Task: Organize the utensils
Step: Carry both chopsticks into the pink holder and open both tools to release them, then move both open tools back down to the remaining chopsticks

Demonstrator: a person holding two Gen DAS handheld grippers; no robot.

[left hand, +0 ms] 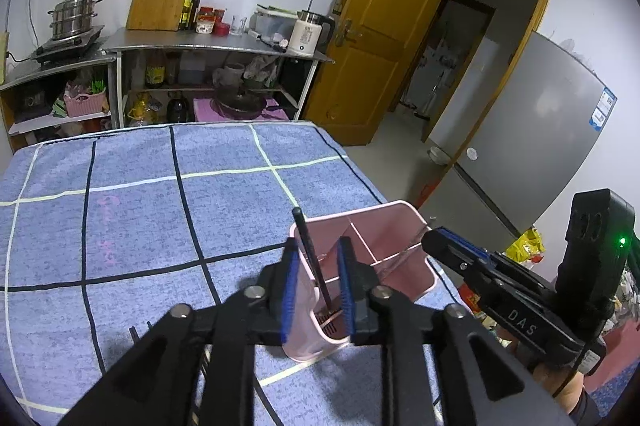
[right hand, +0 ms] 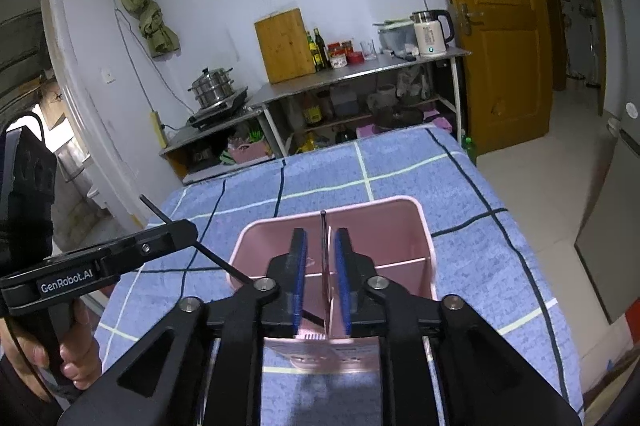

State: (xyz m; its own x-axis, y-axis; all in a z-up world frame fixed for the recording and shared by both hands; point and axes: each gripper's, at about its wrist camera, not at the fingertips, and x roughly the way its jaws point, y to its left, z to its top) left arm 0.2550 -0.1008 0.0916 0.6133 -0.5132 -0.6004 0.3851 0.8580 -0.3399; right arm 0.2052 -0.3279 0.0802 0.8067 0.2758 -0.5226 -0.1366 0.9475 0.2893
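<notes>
Both grippers hang over the pink holder [left hand: 394, 250] on the blue checked surface [left hand: 120, 210]; the left gripper [left hand: 318, 286] has its jaws slightly parted around a black chopstick [left hand: 316, 262] that stands tilted in the holder's near compartment, pads seemingly clear of it; the right gripper [right hand: 322, 280] has its jaws narrowly apart either side of a flat metal utensil [right hand: 325, 266] standing in the holder; both pieces look delivered; no other utensils show, so little seems left.

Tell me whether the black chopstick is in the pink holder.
In. The black chopstick leans inside the pink holder, tip at its bottom.
</notes>
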